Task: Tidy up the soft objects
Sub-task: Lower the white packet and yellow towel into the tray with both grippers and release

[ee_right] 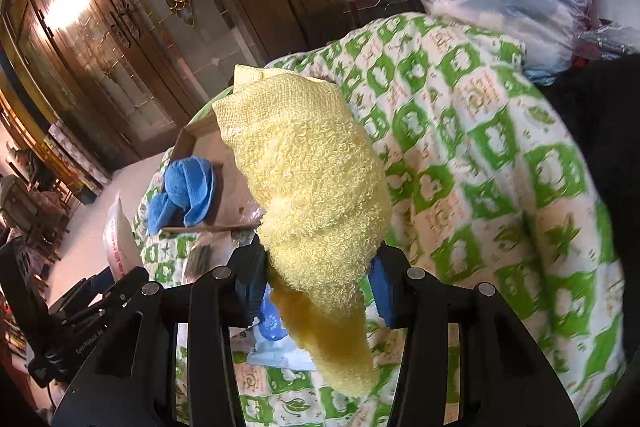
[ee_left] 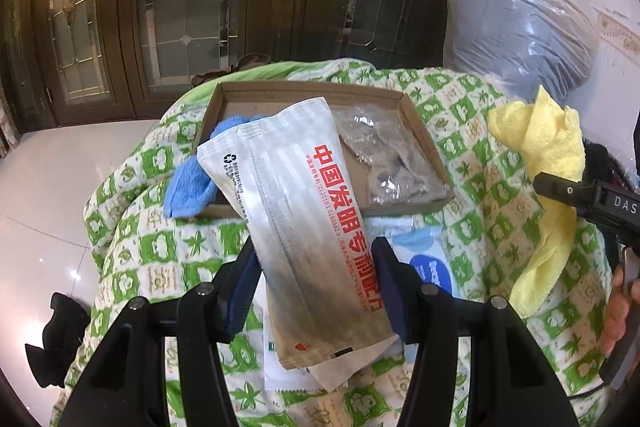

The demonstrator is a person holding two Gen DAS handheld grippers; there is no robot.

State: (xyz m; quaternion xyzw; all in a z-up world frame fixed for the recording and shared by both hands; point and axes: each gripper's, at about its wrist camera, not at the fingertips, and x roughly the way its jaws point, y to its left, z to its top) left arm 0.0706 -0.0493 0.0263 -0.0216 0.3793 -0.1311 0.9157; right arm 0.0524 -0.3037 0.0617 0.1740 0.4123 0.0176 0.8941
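Over the near edge of the tray (ee_left: 424,131) — a shallow cardboard one lying on a green-and-white quilt (ee_left: 472,131) — the left gripper (ee_left: 316,287) holds a long white packet (ee_left: 288,187) with red characters. Its fingers (ee_left: 390,287) are closed against the packet's sides near its lower end, so the free end angles out across the tray, probably so it can be laid down inside. The packet looks flat, slightly creased and limp, with a greyish tint towards the gripped end.

Right of the tray, the right gripper (ee_right: 318,279) has pinched a yellow towel (ee_right: 312,183) between its fingers; the towel is bunched into a fat, looped-pile wad, with a tail hanging below the grip. It is held clear of the quilt, likely waiting its turn for the tray.

In the tray a blue cloth (ee_left: 192,179) slumps over the left wall, and a clear crinkled bag (ee_left: 380,155) lies on the right side. Just in front of the tray, a wipes pack (ee_left: 428,259) with a blue label rests on the quilt — still to be sorted, by the look of it.
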